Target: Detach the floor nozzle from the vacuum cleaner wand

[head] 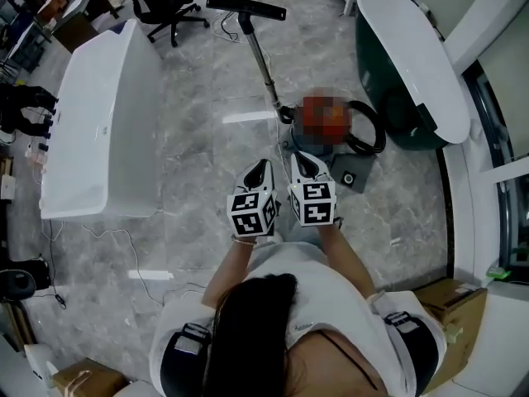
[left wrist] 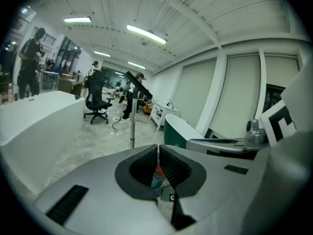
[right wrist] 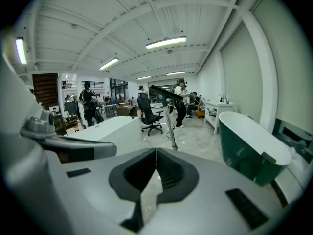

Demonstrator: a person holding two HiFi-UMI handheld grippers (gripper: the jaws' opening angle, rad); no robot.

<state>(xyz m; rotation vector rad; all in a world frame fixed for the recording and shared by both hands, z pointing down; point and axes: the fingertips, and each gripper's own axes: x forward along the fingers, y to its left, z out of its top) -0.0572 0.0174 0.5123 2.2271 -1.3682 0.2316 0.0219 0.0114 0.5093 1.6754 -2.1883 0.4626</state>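
Across a grey marble floor [head: 198, 139], between a white bathtub [head: 99, 122] and a green bathtub [head: 405, 64], sits a vacuum cleaner [head: 380, 131]. Its wand [head: 263, 60] slants away from the person to the floor nozzle [head: 245, 7], which is attached and well apart from both hands. The left claw [head: 264, 165] and right claw [head: 299, 157] hover side by side near the cleaner's body, each closed tight on nothing. The task looks not yet begun. The next move likely calls for opening the claws, reaching along the wand, steadying it and pulling the nozzle free. The cleaner's body is blurred over, and the nozzle joint is too small to make out.
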